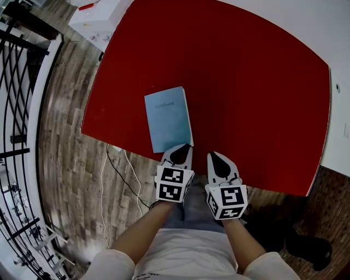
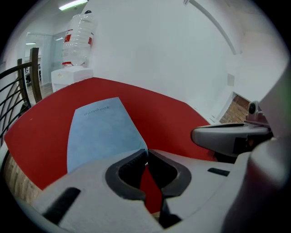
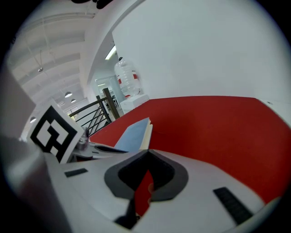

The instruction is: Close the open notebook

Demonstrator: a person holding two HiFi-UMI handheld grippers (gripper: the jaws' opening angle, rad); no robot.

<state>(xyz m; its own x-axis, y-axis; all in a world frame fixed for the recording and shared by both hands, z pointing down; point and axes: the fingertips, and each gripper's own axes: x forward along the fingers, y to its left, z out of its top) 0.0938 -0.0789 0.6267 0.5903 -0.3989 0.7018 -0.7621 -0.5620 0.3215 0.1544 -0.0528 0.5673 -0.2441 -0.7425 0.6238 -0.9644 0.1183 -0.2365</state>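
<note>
light blue notebook (image 1: 168,118) on a red table (image 1: 251,87); black-and-white marker cubes (image 1: 174,184).

Red table (image 1: 246,82), wood-plank floor (image 1: 65,164), black metal railing (image 1: 16,82), white wall (image 2: 159,45), water cooler (image 2: 72,75), ceiling strip light (image 2: 72,5)

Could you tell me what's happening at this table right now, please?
A person holds a gripper in each hand at the near edge of a red table. A blue notebook lies flat on it, cover already shut. The left gripper is at the notebook's near corner, with the right gripper beside it. Both have their jaws together and hold nothing.
</note>
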